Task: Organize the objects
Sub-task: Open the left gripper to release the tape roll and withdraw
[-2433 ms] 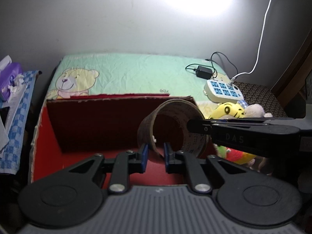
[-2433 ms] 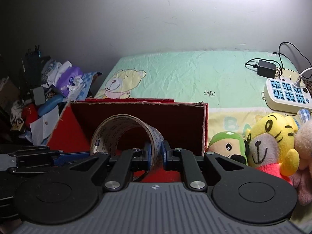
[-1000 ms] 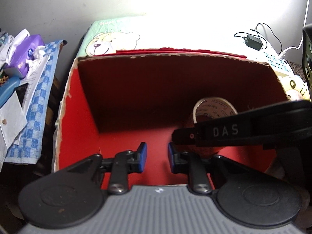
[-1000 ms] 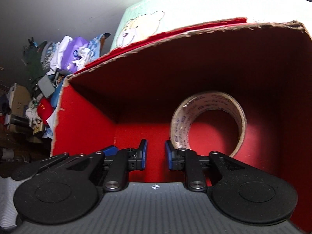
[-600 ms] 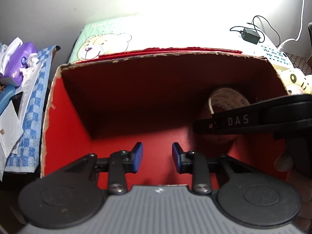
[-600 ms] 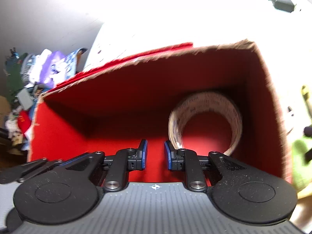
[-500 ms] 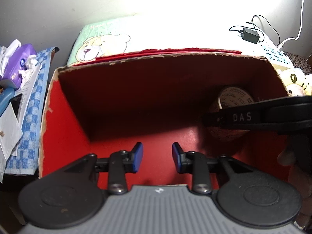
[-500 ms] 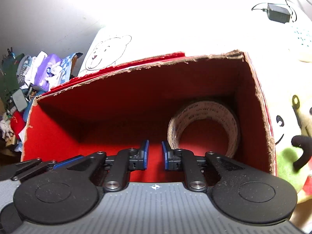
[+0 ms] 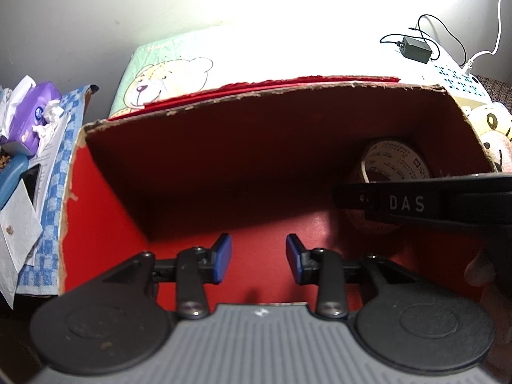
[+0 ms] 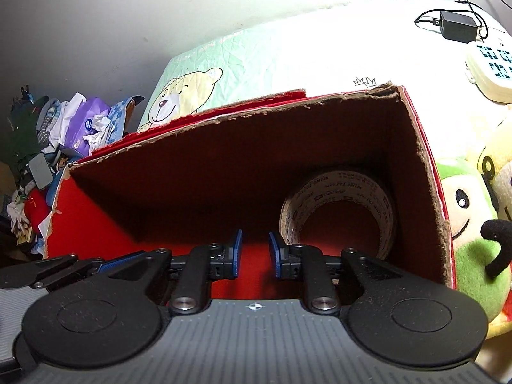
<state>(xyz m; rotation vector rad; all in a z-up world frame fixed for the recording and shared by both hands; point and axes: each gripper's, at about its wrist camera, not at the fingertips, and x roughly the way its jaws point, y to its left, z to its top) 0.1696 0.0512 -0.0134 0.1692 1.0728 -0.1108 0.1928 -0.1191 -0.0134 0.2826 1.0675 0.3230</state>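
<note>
A roll of printed tape (image 10: 339,204) stands on edge in the right back corner of an open red cardboard box (image 10: 425,172). It also shows in the left wrist view (image 9: 395,166), partly behind the right gripper's black body. My right gripper (image 10: 254,252) is open and empty, just left of the roll and near the box's front. My left gripper (image 9: 258,258) is open and empty above the box floor (image 9: 262,224), left of the roll.
Plush toys (image 10: 470,224) lie right of the box. A white power strip (image 10: 489,60) and a black adapter (image 10: 457,30) sit on the bear-print sheet (image 10: 188,96) behind. Tissues and clutter (image 9: 28,115) lie on a blue checked cloth at left.
Both grippers held the tape roll above the box, lowered it in and let go. Both have opened and drawn back; the roll rests in the right corner.
</note>
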